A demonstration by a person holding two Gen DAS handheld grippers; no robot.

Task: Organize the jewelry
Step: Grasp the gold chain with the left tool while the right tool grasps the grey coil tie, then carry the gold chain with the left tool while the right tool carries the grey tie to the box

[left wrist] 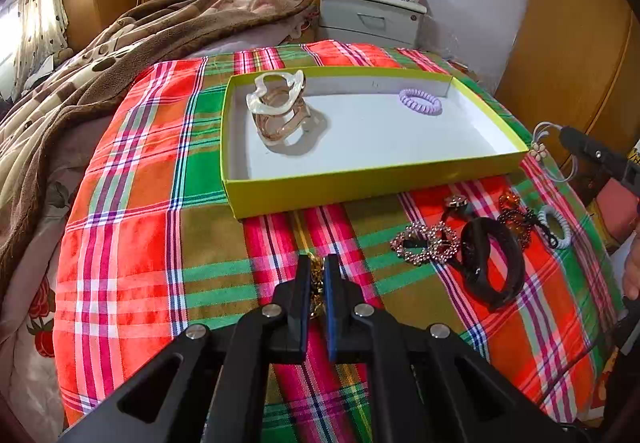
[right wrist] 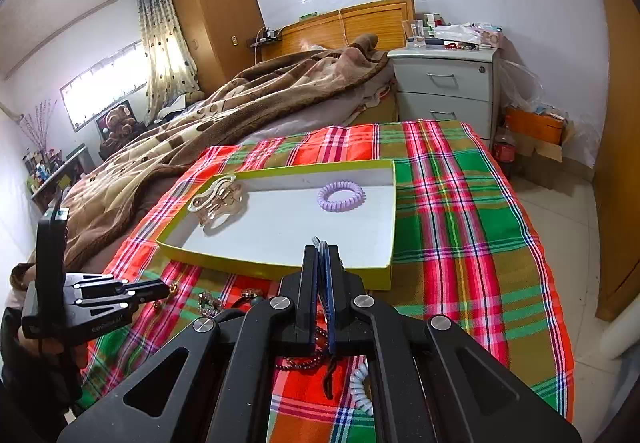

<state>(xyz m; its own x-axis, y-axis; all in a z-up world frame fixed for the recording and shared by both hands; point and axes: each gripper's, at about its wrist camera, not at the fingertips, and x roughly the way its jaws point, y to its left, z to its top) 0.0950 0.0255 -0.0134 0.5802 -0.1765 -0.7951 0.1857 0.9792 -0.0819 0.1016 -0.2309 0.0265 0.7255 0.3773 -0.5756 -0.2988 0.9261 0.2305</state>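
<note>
Left claw (left wrist: pixel 316 283) shut on a gold chain (left wrist: pixel 317 285), pads pinching it where it lies on the plaid cloth (left wrist: pixel 160 243) over the bed. Low angle, tips down at the cloth: a fine chain needs a pinch right at the surface.

Right claw (right wrist: pixel 322 271) also closed, nipping the thin cord of a flower hair tie (left wrist: pixel 541 151); flower and loops dangle past the tips, just off the near right corner of the yellow-green box (left wrist: pixel 360 183). My guess: held aloft, waiting its turn over the box.

Box holds two clear hair claws (left wrist: pixel 280 111), stacked at the far left, and a lilac coil tie (left wrist: pixel 420 101) at the far right. Middle bare, room for more.

Not yet sorted, on the cloth right of my left claw: rhinestone clip (left wrist: pixel 426 243), black band (left wrist: pixel 492 263), dark bead chain (left wrist: pixel 516 219), white coil tie (left wrist: pixel 558 227).

Risk: chain may slip or snag the cloth when lifted.
</note>
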